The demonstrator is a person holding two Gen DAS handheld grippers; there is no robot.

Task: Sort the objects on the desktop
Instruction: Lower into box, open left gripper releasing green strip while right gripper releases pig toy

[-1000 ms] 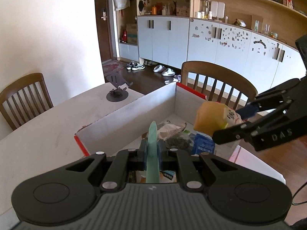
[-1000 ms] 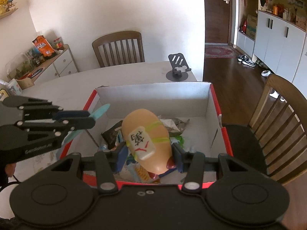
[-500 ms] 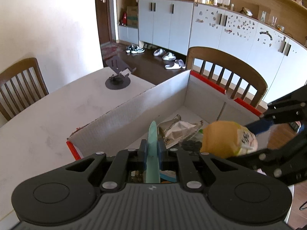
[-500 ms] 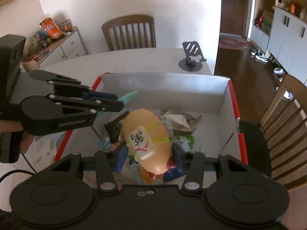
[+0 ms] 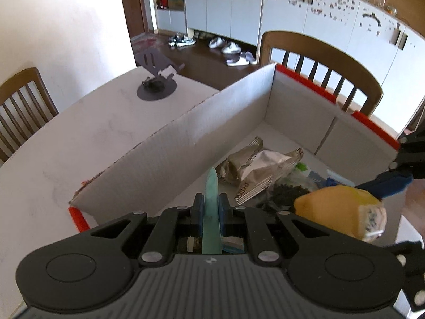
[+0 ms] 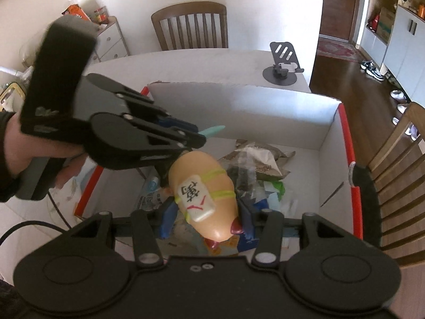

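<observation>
Left gripper (image 5: 211,207) pinching a thin teal blade (image 5: 211,199) upright between nearly closed blue pads, tip poking forward over the box (image 5: 225,122). Right gripper (image 6: 205,214) clamped half-wide on a rounded orange toy (image 6: 203,188) with a white tile strapped on by yellow bands, hanging over the box's clutter of wrappers (image 5: 255,167). White-walled, red-edged box resting on a pale table (image 5: 79,138), near a phone stand (image 6: 283,63). Wooden chairs (image 6: 191,25) around; white cabinets (image 5: 332,18) and shoes (image 5: 231,49) on a dark floor beyond.

box (image 5: 202,143) far end bare w/ room, wrappers (image 5: 255,170) crowd near end, phone stand (image 5: 156,90) on table (image 5: 53,159) beyond
</observation>
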